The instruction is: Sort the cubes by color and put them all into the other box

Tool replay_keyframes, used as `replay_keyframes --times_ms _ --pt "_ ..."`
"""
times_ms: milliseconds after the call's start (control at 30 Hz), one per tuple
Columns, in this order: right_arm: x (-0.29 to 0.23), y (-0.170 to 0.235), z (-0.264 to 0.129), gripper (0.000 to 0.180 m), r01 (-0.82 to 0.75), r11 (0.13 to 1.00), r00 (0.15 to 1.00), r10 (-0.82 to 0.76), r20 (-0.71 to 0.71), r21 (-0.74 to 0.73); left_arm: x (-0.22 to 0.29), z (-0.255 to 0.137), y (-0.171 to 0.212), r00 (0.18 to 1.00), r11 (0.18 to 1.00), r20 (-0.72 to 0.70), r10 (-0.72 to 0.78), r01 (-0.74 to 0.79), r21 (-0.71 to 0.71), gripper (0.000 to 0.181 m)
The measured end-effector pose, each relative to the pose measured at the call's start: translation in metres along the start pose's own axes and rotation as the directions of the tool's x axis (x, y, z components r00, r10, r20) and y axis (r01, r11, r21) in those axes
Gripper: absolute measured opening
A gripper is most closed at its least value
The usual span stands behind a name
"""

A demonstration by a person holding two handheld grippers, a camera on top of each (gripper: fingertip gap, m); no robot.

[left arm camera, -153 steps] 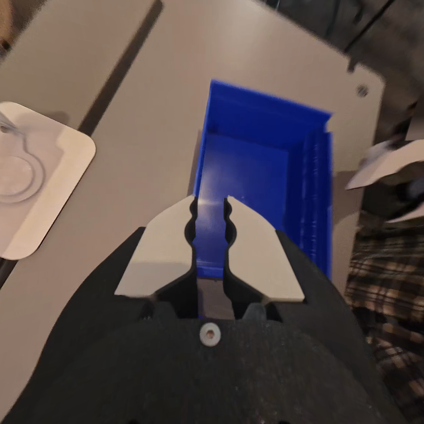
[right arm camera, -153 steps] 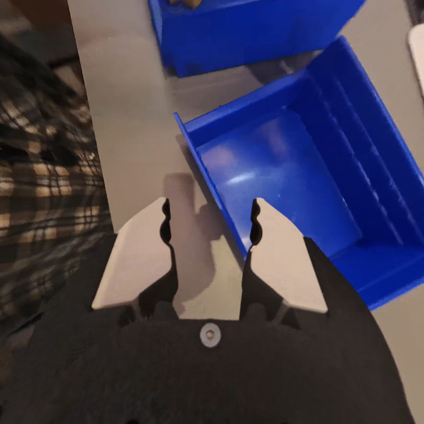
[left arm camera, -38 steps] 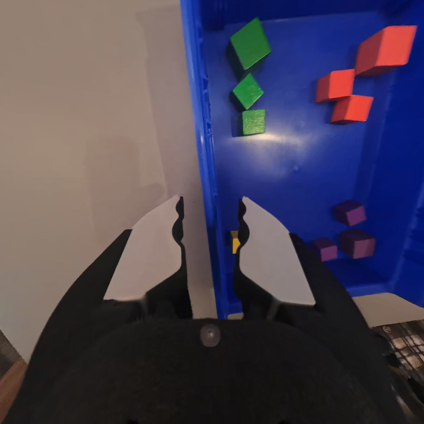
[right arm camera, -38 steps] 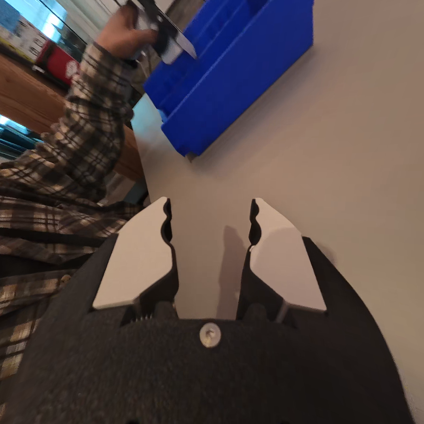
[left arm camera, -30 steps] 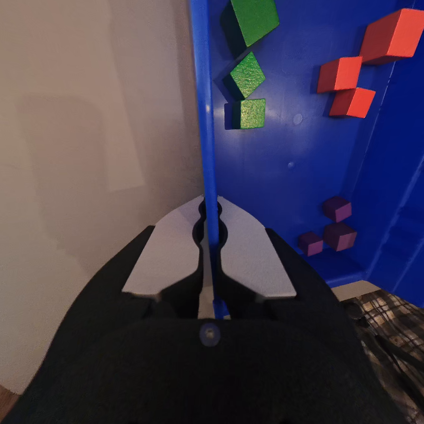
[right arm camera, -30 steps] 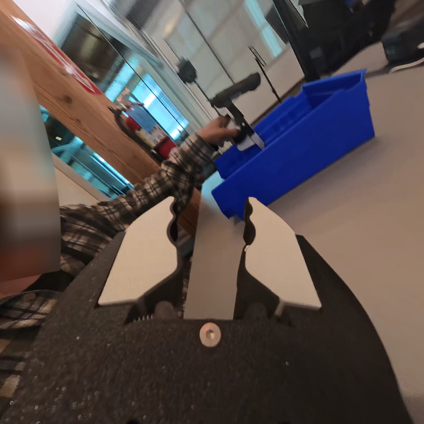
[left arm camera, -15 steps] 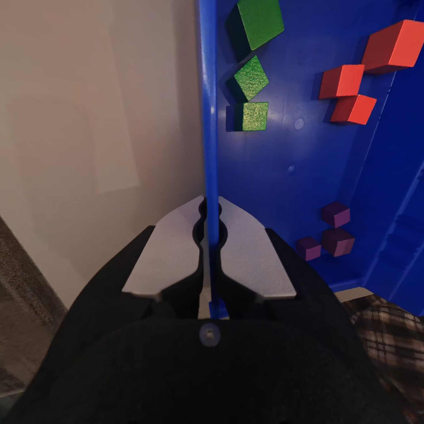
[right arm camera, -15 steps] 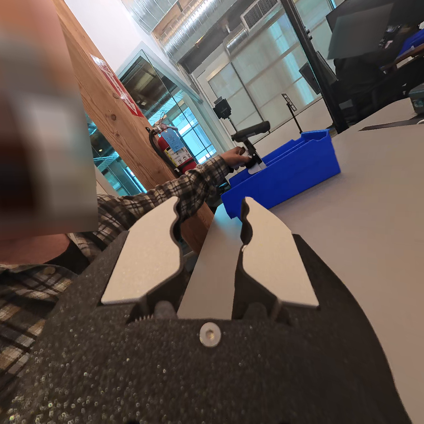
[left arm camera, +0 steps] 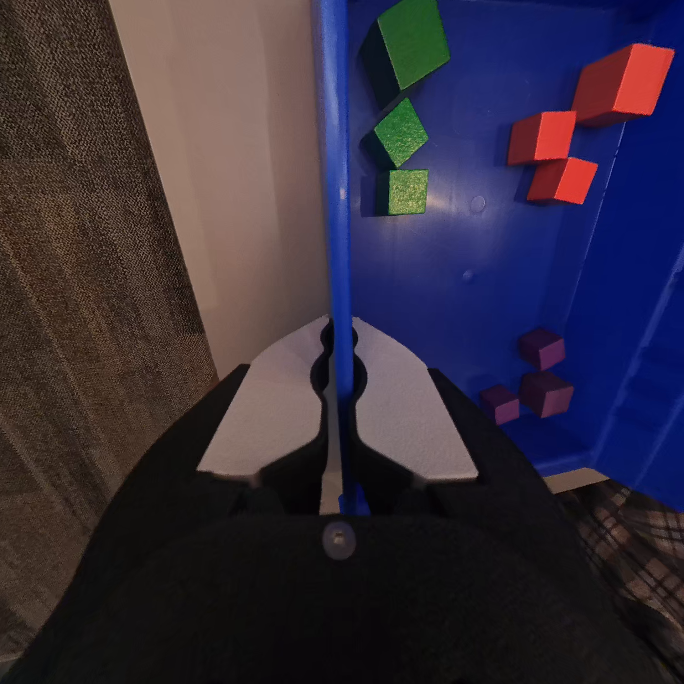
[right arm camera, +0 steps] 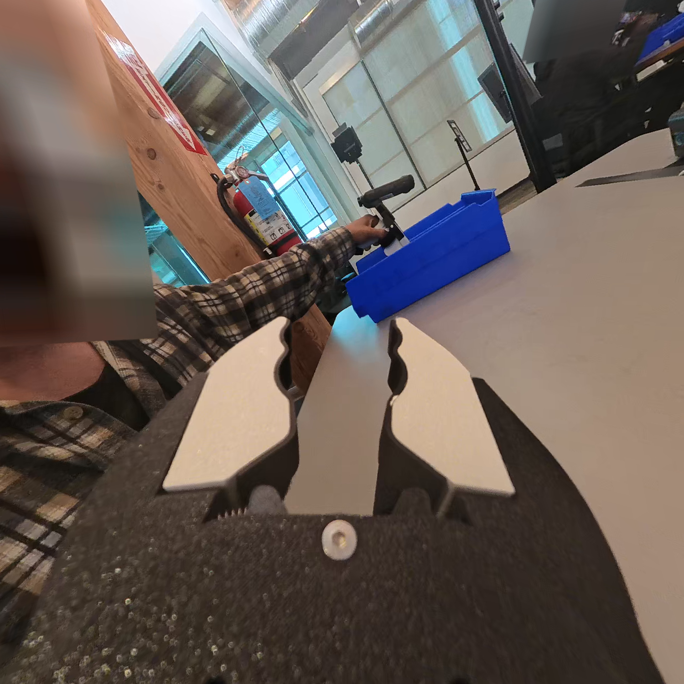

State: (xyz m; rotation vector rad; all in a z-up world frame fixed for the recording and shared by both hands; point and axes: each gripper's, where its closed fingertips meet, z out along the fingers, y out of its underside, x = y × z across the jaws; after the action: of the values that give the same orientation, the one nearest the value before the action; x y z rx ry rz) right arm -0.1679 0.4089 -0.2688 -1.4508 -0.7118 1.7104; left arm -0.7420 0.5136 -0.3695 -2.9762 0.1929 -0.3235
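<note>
Nine cubes sat grouped in the blue bin (left arm camera: 462, 296): green (left arm camera: 401, 133) far-left, red (left arm camera: 547, 137) far-right, purple (left arm camera: 544, 392) near-right. Left gripper (left arm camera: 338, 325) pinched the bin's left wall; right gripper (right arm camera: 338, 325) gaped, well apart from bin.

- Your left wrist camera is looking steeply down along the left gripper (left arm camera: 340, 333), sitting very close over the near wall of the blue box (left arm camera: 338, 222), so the box floor is filling the right half of its view and the table (left arm camera: 240, 185) edge and carpet (left arm camera: 74, 259) are filling the left.
- Your right wrist camera is riding low over the table (right arm camera: 555, 333), facing nearly level along the right gripper (right arm camera: 338, 333) across the tabletop toward the room beyond.
- Both views are sharing the blue box (right arm camera: 436, 259): the right one is seeing it from well off, side-on, with the left gripper (right arm camera: 394, 244) at its wall.
</note>
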Motion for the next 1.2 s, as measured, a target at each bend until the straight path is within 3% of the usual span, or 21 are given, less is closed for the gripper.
replay_keyframes --times_ms 667,833,933,1033,1133,1200 --pt "0.007 0.007 0.012 0.049 -0.028 0.999 1.000 0.028 -0.003 -0.027 -0.026 -0.004 -0.003 0.998 0.998 -0.001 -0.061 0.061 0.031 0.005" --pt "0.004 0.007 0.013 0.050 -0.017 0.999 1.000 0.017 0.004 -0.031 -0.029 -0.019 -0.009 0.999 0.989 0.001 -0.051 0.050 0.141 0.012" --pt "-0.001 0.008 0.012 0.051 0.015 0.999 1.000 -0.015 0.014 -0.039 -0.026 -0.060 -0.018 0.995 0.951 0.084 0.054 -0.077 0.300 0.035" --pt "-0.008 0.009 0.010 0.052 0.044 0.998 0.999 -0.043 0.031 -0.045 0.006 -0.103 -0.017 0.930 0.851 0.211 0.301 -0.362 0.381 0.055" --pt "-0.012 0.011 0.009 0.055 0.071 0.996 0.997 -0.068 0.041 -0.063 0.043 -0.116 0.000 0.749 0.709 0.349 0.563 -0.655 0.263 0.059" --pt "-0.014 0.013 0.009 0.057 0.088 0.993 0.995 -0.085 0.045 -0.075 0.059 -0.107 0.017 0.642 0.645 0.355 0.680 -0.753 0.126 0.058"
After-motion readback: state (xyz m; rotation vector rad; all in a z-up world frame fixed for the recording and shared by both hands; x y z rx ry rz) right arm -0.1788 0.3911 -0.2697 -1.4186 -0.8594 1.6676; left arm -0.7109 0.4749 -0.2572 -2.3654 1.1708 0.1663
